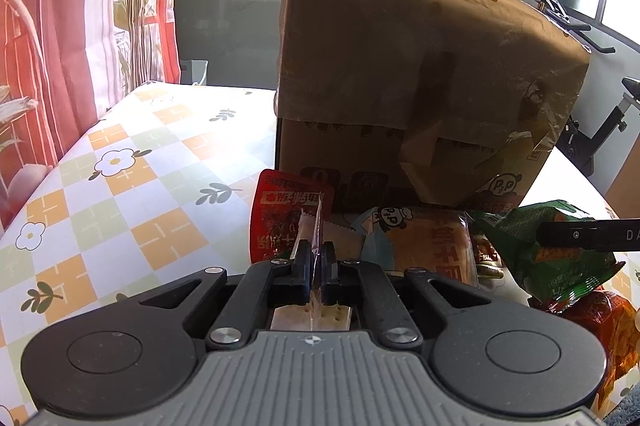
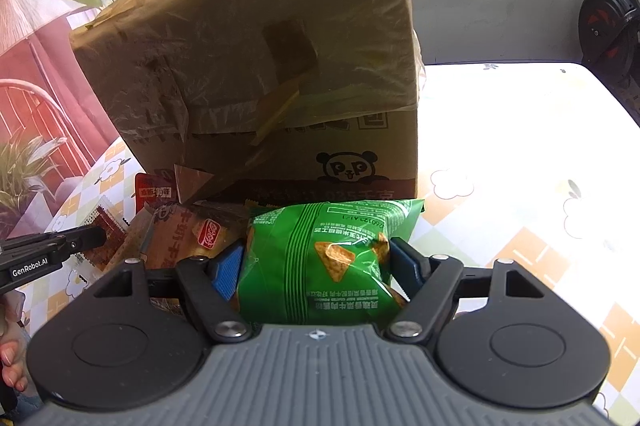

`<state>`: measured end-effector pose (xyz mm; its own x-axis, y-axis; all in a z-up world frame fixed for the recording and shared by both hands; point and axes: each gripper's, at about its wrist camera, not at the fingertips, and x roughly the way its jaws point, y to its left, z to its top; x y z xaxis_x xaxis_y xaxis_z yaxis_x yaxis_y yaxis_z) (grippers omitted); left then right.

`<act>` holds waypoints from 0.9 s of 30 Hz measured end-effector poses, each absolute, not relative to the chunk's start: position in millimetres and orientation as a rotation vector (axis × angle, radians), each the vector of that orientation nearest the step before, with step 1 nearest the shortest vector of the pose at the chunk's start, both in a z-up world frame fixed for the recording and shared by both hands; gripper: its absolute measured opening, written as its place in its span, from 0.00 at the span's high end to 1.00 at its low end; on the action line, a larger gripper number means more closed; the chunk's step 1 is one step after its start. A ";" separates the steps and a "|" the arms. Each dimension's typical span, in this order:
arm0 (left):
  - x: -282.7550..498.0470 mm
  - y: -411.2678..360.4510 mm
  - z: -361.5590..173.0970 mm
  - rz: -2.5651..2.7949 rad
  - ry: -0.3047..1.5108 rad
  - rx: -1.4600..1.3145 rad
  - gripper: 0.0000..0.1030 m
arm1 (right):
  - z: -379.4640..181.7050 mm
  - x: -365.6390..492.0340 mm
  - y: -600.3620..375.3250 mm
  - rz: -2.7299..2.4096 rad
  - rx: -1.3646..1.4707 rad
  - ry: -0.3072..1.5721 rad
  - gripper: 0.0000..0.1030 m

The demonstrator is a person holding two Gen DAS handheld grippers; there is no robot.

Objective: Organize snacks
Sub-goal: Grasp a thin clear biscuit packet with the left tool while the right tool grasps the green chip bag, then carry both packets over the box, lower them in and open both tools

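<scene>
Both views are taken from low over the surface (image 1: pixel 120 161), angled down along each hand-held gripper. The cardboard box (image 1: pixel 420 73) and the snack pile (image 2: pixel 192 230) at its foot are seen close by both, from left and right.

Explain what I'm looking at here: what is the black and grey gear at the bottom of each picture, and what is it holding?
Each picture comes from a camera on a hand-held gripper, looking along its two fingers. A person carries both; no robot arm. The left hand-held gripper is shut on the edge of a clear-wrapped cracker packet. The right hand-held gripper has its blue pads pressed on a puffy green chip bag. Behind stands a taped brown cardboard box on a flower-patterned checked tablecloth, with more snack packets around.
</scene>
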<state>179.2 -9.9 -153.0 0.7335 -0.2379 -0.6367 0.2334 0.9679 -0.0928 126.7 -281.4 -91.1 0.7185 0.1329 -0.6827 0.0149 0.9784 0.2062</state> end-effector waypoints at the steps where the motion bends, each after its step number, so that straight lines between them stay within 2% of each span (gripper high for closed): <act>1: 178.8 -10.0 -154.0 -0.261 0.698 -0.002 0.95 | -91.0 126.3 -281.6 0.066 0.205 0.768 0.26; 17: 164.8 6.2 -118.4 -0.257 0.570 -0.037 0.96 | -72.0 111.3 -285.7 0.109 0.238 0.715 0.26; 27: 156.2 8.5 -68.1 -0.285 0.417 -0.033 0.96 | -8.9 77.5 -301.4 0.157 0.268 0.529 0.26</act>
